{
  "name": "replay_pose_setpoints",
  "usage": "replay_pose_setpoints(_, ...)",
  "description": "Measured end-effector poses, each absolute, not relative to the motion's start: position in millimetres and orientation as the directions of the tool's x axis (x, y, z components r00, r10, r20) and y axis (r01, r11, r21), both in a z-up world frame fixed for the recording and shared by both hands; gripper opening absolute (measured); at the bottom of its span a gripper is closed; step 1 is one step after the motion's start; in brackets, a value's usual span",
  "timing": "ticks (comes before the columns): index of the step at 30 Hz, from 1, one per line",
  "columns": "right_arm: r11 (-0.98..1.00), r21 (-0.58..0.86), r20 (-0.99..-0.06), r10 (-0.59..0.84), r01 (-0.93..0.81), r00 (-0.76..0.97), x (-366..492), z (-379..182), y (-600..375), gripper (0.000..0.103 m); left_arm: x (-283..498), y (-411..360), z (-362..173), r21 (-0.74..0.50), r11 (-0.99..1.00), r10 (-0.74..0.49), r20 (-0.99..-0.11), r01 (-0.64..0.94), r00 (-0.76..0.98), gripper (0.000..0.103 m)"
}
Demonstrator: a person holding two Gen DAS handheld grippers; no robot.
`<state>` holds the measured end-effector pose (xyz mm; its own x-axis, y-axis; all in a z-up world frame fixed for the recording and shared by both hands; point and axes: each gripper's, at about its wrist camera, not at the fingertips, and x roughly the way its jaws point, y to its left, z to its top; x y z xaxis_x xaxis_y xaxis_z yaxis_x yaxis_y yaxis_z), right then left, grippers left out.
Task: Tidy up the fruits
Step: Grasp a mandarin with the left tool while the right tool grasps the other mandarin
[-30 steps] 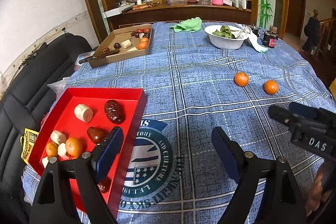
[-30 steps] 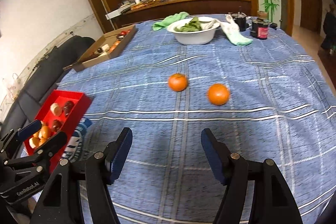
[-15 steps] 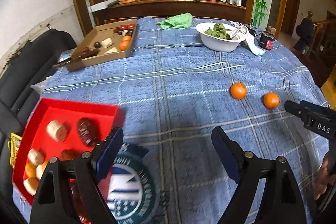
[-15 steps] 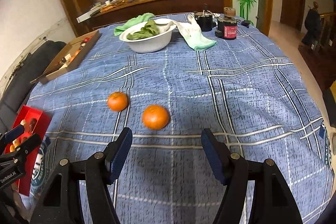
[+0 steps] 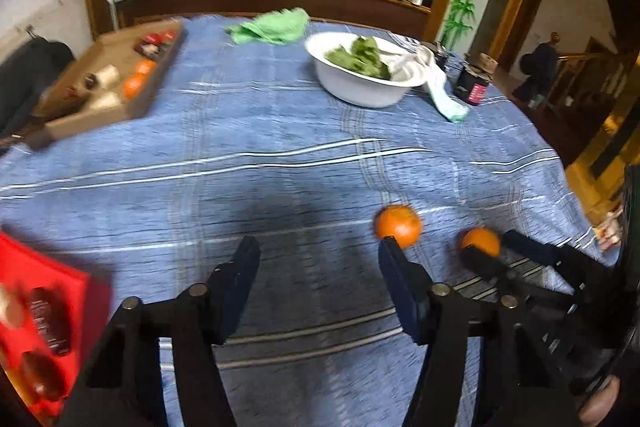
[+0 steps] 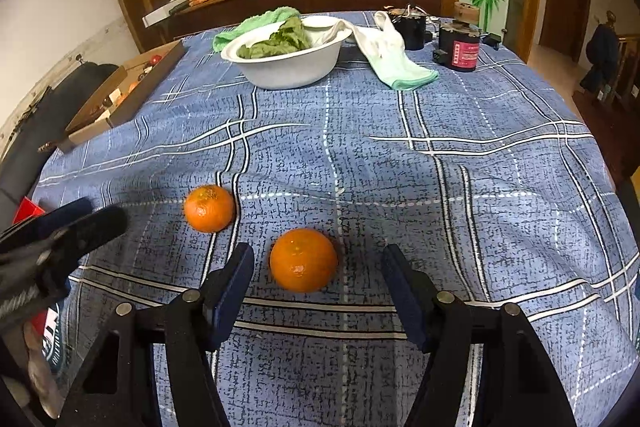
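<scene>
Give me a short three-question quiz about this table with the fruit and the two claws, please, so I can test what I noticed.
1. True or false: the right claw is clamped on the larger orange.
2. How many oranges lie loose on the blue tablecloth?
3. What sits in the white bowl? A) oranges B) green leaves C) nothing

Key:
1. False. Its fingers stand either side of that orange with gaps showing; the fruit rests on the cloth.
2. Two: the larger one and the smaller orange beside it, apart from each other.
3. B.
</scene>
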<state>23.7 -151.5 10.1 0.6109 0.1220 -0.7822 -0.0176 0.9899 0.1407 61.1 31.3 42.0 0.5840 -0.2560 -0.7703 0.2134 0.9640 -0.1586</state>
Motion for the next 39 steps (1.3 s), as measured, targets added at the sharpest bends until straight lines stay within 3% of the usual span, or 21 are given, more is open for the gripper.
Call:
replay_pose_setpoints(5, 0.991, 0.132, -0.789, 0.123, -0.03, 0.603, 28.0, 4.0, -152.1, 0.059, 78.0, 9.9, 31.6, -0.174, 0.954, -0.286, -0.773, 0.246, 0.566, 0.06)
replay_pose_setpoints(14, 0.994, 0.09, -0.789, 0.11, -0.063, 0.605, 28.3, 2.6, -144.1, 0.056, 88.6, -22.4, 12.8, -0.153, 0.94, -0.301, -0.788, 0.303, 0.536, 0.059)
replay_pose_setpoints(16, 0.994, 0.085, -0.791, 0.106, -0.064, 0.603, 28.2, 2.5, -143.5, 0.056, 85.7, -27.1, 11.4, -0.118, 0.942, -0.283, -0.784, 0.316, 0.552, 0.053)
replay_pose_setpoints(19, 0.996, 0.064, -0.793, 0.092, -0.068, 0.603, 27.7, 2.1, -140.6, 0.056, 81.8, -30.1, 11.0, -0.113, 0.931, -0.3, -0.777, 0.347, 0.553, 0.031)
replay_pose_setpoints(24, 0.997, 0.047, -0.79, 0.077, -0.064, 0.609, 24.7, 2.5, -138.9, 0.037, 78.9, -26.2, 12.1, -0.13, 0.928, -0.319, -0.761, 0.348, 0.565, 0.03)
replay_pose_setpoints(32, 0.995, 0.089, -0.785, 0.098, -0.045, 0.611, 21.2, 3.4, -144.4, 0.035, 82.8, -8.1, 12.7, -0.248, 0.912, -0.398, -0.733, 0.328, 0.551, 0.03)
replay_pose_setpoints(39, 0.983, 0.185, -0.771, 0.157, -0.018, 0.617, 21.1, 4.1, -157.8, 0.035, 81.8, -4.6, 14.3, -0.255, 0.915, -0.395, -0.729, 0.314, 0.559, 0.03)
